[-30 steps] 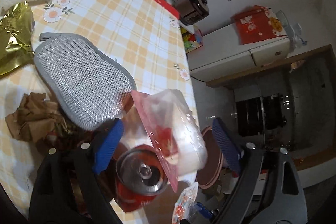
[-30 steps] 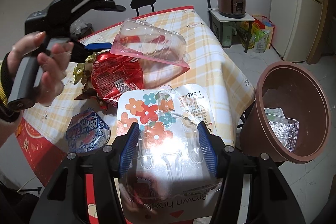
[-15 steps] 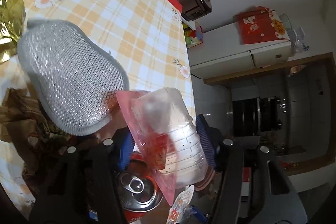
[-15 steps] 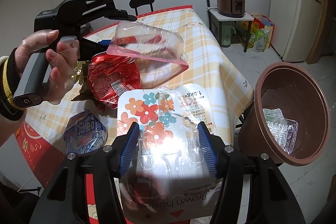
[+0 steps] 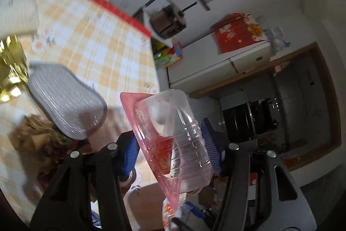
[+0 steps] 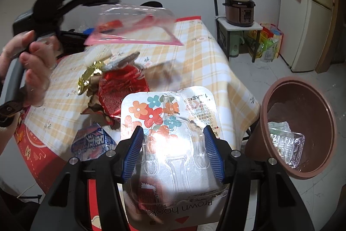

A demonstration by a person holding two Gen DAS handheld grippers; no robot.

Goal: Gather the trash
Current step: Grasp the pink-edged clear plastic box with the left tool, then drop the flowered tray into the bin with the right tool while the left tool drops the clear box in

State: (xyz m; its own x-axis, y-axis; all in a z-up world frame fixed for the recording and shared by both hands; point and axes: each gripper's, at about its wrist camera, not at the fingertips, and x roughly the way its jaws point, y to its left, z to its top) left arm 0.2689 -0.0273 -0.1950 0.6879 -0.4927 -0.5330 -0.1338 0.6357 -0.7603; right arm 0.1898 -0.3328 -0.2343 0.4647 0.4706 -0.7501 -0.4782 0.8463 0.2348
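Note:
My left gripper [image 5: 170,145] is shut on a clear plastic container with a pink base [image 5: 173,133], its blue pads pressing on both sides. In the right wrist view the container [image 6: 134,23] hangs above the checked table [image 6: 205,62], and a person's hand [image 6: 34,70] grips the handle. My right gripper [image 6: 174,148] is shut on a flowered blister pack [image 6: 170,114] near the table's front edge. A brown bin [image 6: 262,114] stands on the floor to the right, with a clear tray [image 6: 287,144] inside.
On the table lie a red crumpled wrapper [image 6: 123,88], gold foil [image 6: 90,73], a blue and white wrapper [image 6: 90,142], a grey mesh pad [image 5: 64,101] and crumpled brown paper [image 5: 36,135]. A rice cooker [image 6: 239,10] and a fridge [image 6: 313,14] stand beyond.
My left gripper closed on the clear container and lifted it off the table, up and away from the red wrapper. The right gripper and its blister pack stayed in place.

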